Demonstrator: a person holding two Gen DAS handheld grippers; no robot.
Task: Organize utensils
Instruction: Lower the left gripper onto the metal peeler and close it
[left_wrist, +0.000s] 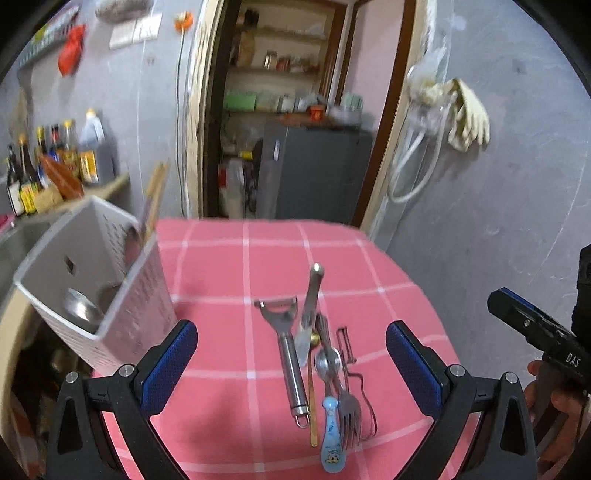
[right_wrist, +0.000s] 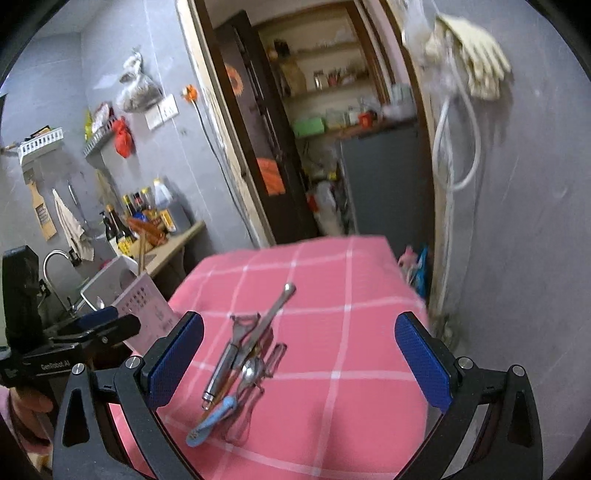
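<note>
a small heap of utensils lies in the middle of the pink checked tablecloth (left_wrist: 229, 258): a steel peeler (left_wrist: 286, 350) at the side of the heap nearest the white utensil holder (left_wrist: 99, 280), a table knife (left_wrist: 308, 314) leaning over it, then a spoon (left_wrist: 327, 360), a fork (left_wrist: 349, 410), a blue child's spoon handle (left_wrist: 331, 428) and a thin wire tool at the far side. the holder stands at the cloth's edge, beside the heap, with a steel ladle (left_wrist: 81, 306) and chopsticks (left_wrist: 153, 199) inside it. the left gripper (left_wrist: 291, 363) hangs over the heap, its tongs wide apart and holding nothing. the right gripper (right_wrist: 299, 358) is also above the heap, wide and empty. behind the holder, sauce bottles (left_wrist: 55, 162) stand on a counter.
</note>
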